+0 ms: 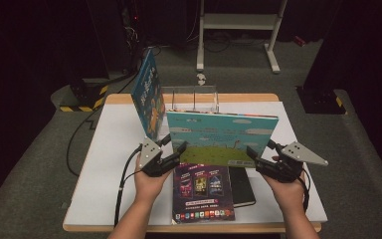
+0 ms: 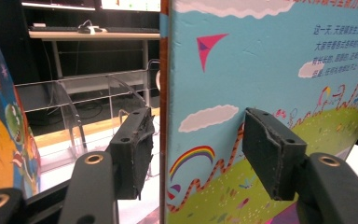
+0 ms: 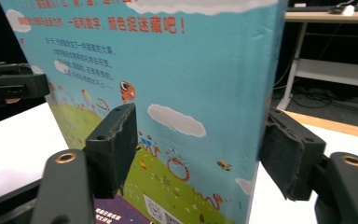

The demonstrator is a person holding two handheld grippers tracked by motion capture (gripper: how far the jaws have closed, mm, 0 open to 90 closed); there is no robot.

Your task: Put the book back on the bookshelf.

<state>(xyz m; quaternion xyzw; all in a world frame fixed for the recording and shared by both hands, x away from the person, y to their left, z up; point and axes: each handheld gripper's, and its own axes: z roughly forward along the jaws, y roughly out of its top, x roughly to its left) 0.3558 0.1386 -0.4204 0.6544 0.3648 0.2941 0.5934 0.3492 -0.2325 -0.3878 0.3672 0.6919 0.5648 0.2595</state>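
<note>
A light-blue picture book (image 1: 222, 137) stands upright in the middle of the table, its lower edge over a dark purple book (image 1: 202, 191) that lies flat. My left gripper (image 1: 175, 145) straddles its left edge. In the left gripper view the book (image 2: 270, 70) sits between the jaws of my left gripper (image 2: 196, 135), with a gap between the left pad (image 2: 133, 154) and the spine. My right gripper (image 1: 261, 148) straddles the right edge. In the right gripper view the book (image 3: 168, 70) is between the parted jaws of my right gripper (image 3: 198, 135), which do not squeeze it.
A second blue book (image 1: 149, 94) leans upright at the left end of a clear acrylic stand (image 1: 194, 97) at the back. A black notebook (image 1: 242, 186) lies under the purple book's right side. The white table top (image 1: 109, 164) stretches left of my hands.
</note>
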